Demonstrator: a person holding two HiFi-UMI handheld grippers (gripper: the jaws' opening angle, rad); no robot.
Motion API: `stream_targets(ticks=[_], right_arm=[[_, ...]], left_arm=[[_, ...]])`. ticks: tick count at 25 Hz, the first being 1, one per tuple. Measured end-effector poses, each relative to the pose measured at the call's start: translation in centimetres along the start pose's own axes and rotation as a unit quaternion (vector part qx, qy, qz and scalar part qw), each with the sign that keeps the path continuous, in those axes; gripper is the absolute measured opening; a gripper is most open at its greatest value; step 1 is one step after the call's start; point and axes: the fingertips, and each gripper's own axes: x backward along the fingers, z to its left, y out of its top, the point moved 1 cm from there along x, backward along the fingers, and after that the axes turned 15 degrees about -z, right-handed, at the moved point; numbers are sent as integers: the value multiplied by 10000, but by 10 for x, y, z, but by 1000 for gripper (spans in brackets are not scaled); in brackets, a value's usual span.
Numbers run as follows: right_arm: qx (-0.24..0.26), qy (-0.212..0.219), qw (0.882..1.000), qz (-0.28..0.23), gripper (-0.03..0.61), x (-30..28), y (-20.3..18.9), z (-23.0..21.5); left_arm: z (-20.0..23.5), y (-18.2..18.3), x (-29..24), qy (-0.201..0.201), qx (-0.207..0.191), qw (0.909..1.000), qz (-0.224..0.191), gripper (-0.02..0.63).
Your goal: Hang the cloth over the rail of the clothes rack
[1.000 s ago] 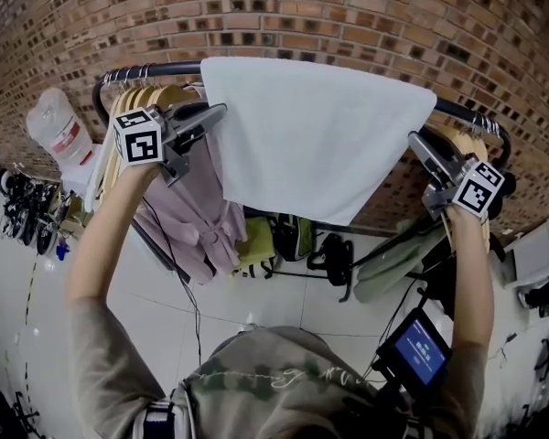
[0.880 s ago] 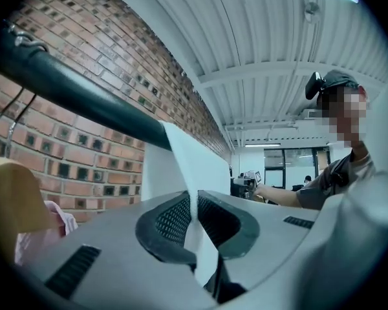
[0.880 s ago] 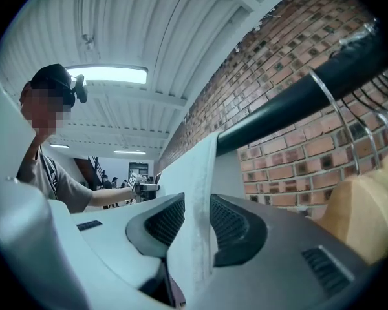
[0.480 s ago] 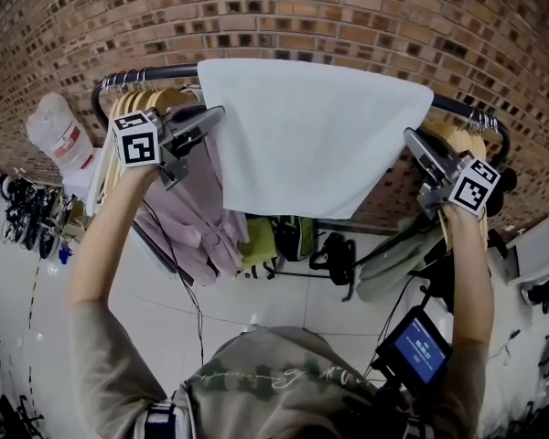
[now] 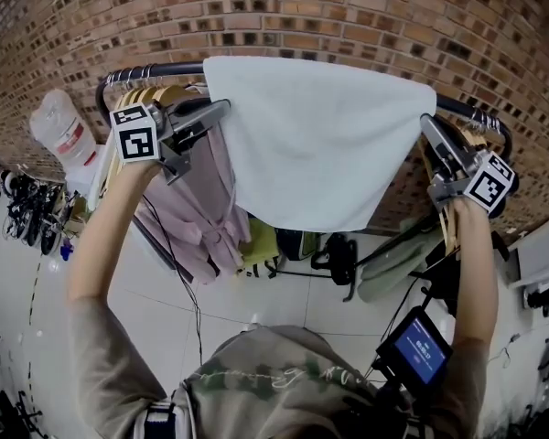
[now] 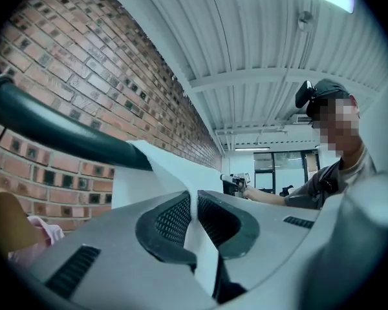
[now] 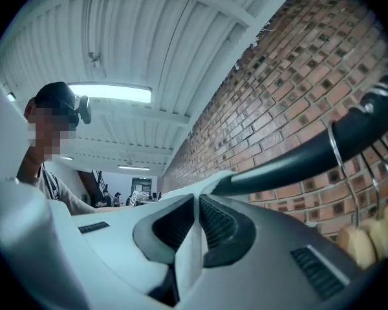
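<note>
Already the cloth drapes over the rail; left gripper pinches one edge, right gripper has just closed on the other; release probably remains

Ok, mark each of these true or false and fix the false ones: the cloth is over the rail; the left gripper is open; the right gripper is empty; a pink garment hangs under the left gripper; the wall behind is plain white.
1. The cloth is draped over the rail. True.
2. The left gripper is open. False: it is shut on the cloth's left edge.
3. The right gripper is empty. False: its jaws have just been closing, and they pinch the cloth's right edge.
4. A pink garment hangs under the left gripper. True.
5. The wall behind is plain white. False: it is brick.
</note>
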Motion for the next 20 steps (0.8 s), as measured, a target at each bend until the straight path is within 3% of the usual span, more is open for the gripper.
stream_targets(ticks=[13,20], right_arm=[[215,-167,9995,-176,32,-16,30,-12],[256,-188,9994,-163,32,-19,33,-10]], left_arm=[[24,44,2,389,-110,9980,-487,34],[34,35,12,514,187,9971,-533,34]])
